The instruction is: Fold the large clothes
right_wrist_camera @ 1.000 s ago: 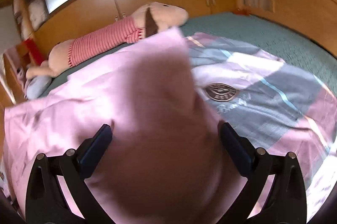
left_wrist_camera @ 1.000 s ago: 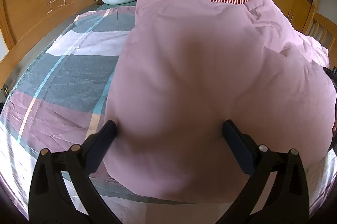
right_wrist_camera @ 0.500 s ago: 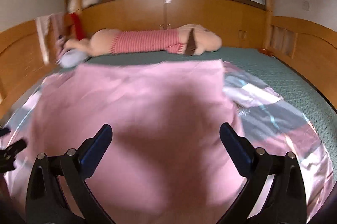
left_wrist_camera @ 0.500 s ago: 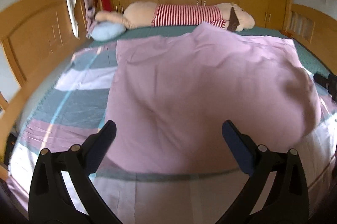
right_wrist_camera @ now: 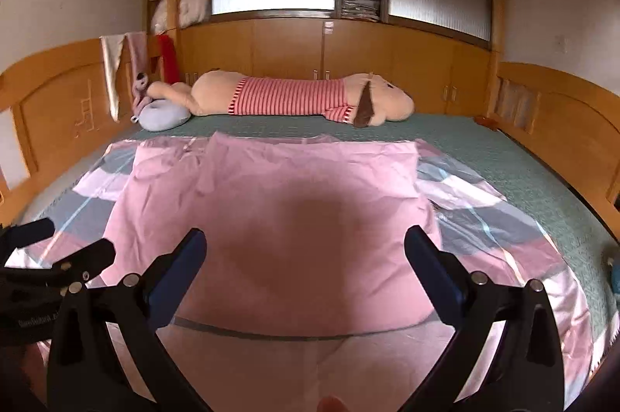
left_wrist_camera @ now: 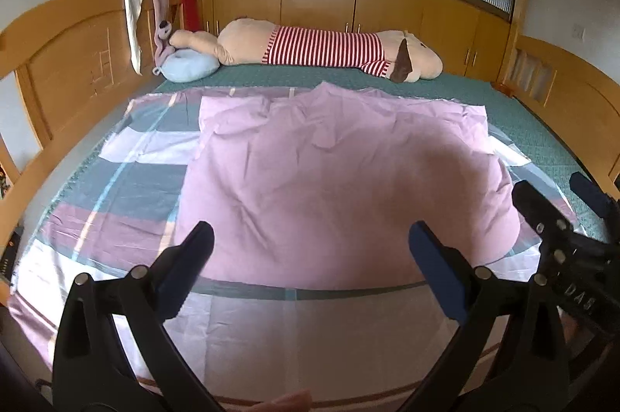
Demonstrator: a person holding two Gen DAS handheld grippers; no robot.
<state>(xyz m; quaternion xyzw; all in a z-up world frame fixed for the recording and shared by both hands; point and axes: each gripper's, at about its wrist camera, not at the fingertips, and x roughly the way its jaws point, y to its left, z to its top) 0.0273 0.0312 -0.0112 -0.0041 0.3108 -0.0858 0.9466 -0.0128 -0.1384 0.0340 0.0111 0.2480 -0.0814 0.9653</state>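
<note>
A large pink garment (left_wrist_camera: 329, 179) lies spread flat on the striped sheet in the middle of the bed; it also shows in the right wrist view (right_wrist_camera: 286, 218). Its near edge is puffed up at the right. My left gripper (left_wrist_camera: 310, 249) is open and empty, held above the garment's near edge. My right gripper (right_wrist_camera: 304, 253) is open and empty, also above the near edge. The right gripper shows at the right of the left wrist view (left_wrist_camera: 558, 218), and the left gripper at the left of the right wrist view (right_wrist_camera: 58, 257).
A striped sheet (left_wrist_camera: 116, 187) covers a green mattress (left_wrist_camera: 542, 125). A long plush toy in a red striped shirt (left_wrist_camera: 321, 48) and a blue cushion (left_wrist_camera: 186, 65) lie at the far side. Wooden bed boards (left_wrist_camera: 66, 63) and cupboards enclose the bed.
The pink garment was lifted and billowing close to both cameras; now it has dropped and lies spread on the bed. Both grippers have pulled back and up from it.
</note>
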